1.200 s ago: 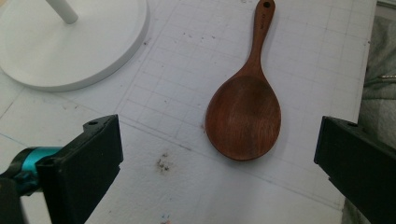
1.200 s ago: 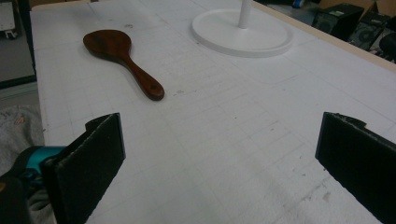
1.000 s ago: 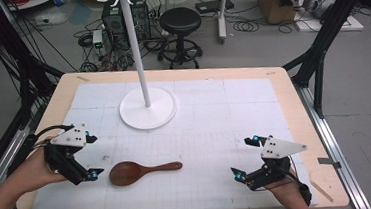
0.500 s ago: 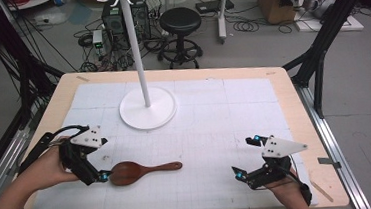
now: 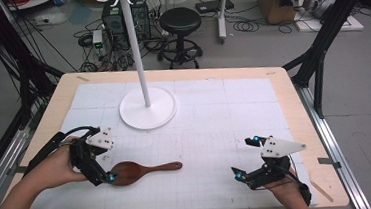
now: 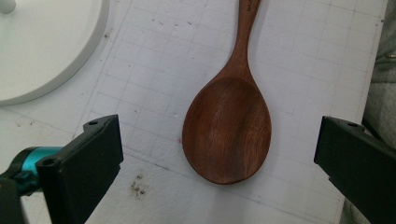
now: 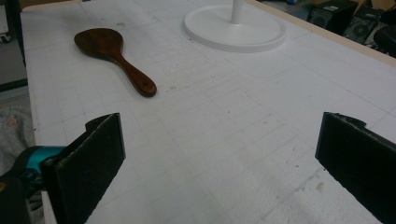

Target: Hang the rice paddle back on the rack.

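room: lab floor behind the table, stool (image 5: 180, 20) at 12 o'clock, cables and black frame legs around it
table (image 5: 282, 89): light wood rim, white gridded mat (image 5: 216, 132) covers most of the top
stand (image 5: 147, 107): white round base with a thin upright pole, on the mat at about 11 o'clock from centre; base edge also seen in left gripper view (image 6: 42, 46) and right gripper view (image 7: 236, 28)
spoon (image 5: 141, 170): dark wood, flat on the mat at about 7 o'clock from centre, bowl toward 9, handle toward 3; well apart from the stand base
left gripper (image 5: 103, 173): held in the left hand (image 5: 53, 167), tips at the spoon bowl; jaws spread wide
left gripper view: spoon bowl (image 6: 227, 128) lies between the two jaws, clear gap on both sides, no contact; handle runs off toward 12
right gripper (image 5: 245, 156): at about 5 o'clock on the mat, jaws spread wide, nothing between them; well apart from the spoon
right gripper view: spoon (image 7: 114, 56) far off at 10 o'clock, bare mat between the jaws
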